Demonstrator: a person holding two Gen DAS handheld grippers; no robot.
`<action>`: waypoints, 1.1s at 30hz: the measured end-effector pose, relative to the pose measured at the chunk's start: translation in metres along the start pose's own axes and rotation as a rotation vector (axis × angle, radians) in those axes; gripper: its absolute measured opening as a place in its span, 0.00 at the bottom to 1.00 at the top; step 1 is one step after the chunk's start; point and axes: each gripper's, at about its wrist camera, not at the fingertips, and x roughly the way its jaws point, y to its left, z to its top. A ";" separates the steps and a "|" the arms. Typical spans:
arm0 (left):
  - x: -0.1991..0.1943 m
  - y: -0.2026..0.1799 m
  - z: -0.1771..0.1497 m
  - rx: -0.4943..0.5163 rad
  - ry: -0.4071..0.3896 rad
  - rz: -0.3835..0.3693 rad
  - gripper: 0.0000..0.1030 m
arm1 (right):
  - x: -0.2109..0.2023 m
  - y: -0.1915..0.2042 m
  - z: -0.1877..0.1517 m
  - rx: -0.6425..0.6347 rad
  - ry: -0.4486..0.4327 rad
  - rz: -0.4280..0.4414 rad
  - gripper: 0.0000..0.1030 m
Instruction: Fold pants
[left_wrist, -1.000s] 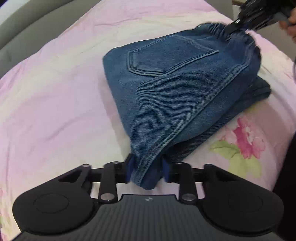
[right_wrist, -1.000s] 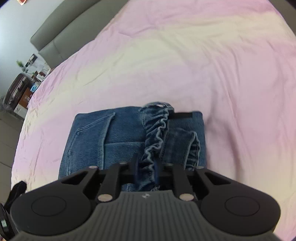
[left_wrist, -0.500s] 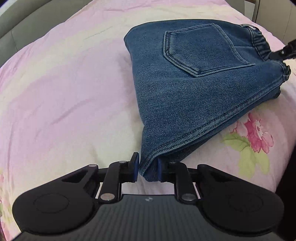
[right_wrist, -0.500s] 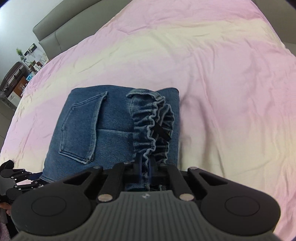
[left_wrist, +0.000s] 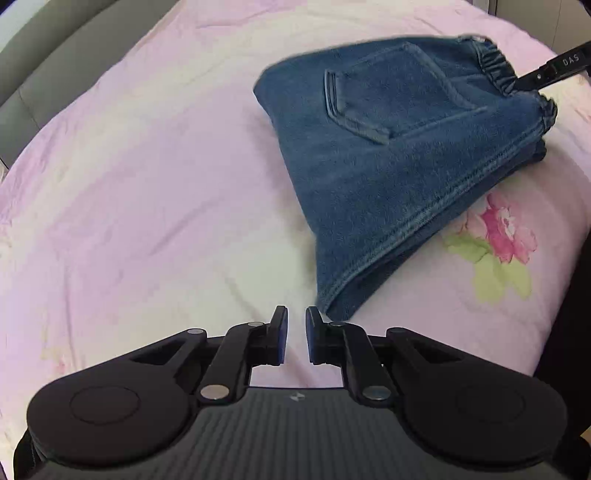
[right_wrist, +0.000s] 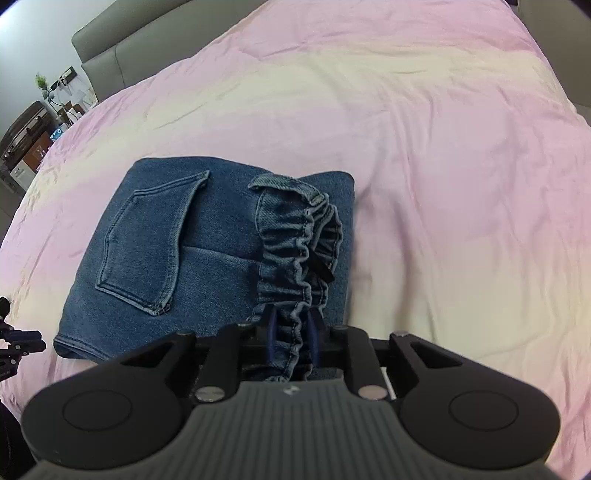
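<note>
- The left gripper (left_wrist: 296, 334) has let go of the folded corner of the denim pants (left_wrist: 402, 155) that it pinched half a second ago; its pads are now nearly together with nothing between them, lifted clear just beside that corner.
- The right gripper (right_wrist: 291, 332) has its jaws opening around the gathered elastic waistband (right_wrist: 295, 236); the ruffled denim sits between the pads, which no longer look to press it.
- Both releases suggest the last fold is laid down and the task is close to done.
- The pants lie as a compact folded packet, back pocket (right_wrist: 147, 243) up, on the pink bedsheet (right_wrist: 424, 147), near the edge of the bed closest to the person.
- Toward the grey headboard (right_wrist: 122, 55) the sheet is bare, wide room for withdrawing or smoothing.
- On the near side, past the printed flower (left_wrist: 506, 232), the bed drops away, so little margin remains there.
</note>
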 end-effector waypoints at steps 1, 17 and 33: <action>-0.003 0.003 0.004 -0.014 -0.016 -0.005 0.18 | -0.004 -0.002 0.003 0.011 -0.014 0.009 0.33; 0.051 0.041 0.108 -0.424 -0.130 -0.198 0.35 | 0.025 -0.054 0.049 0.348 -0.034 0.226 0.55; 0.081 0.047 0.130 -0.492 -0.156 -0.176 0.35 | 0.022 -0.038 0.082 0.252 -0.112 0.355 0.25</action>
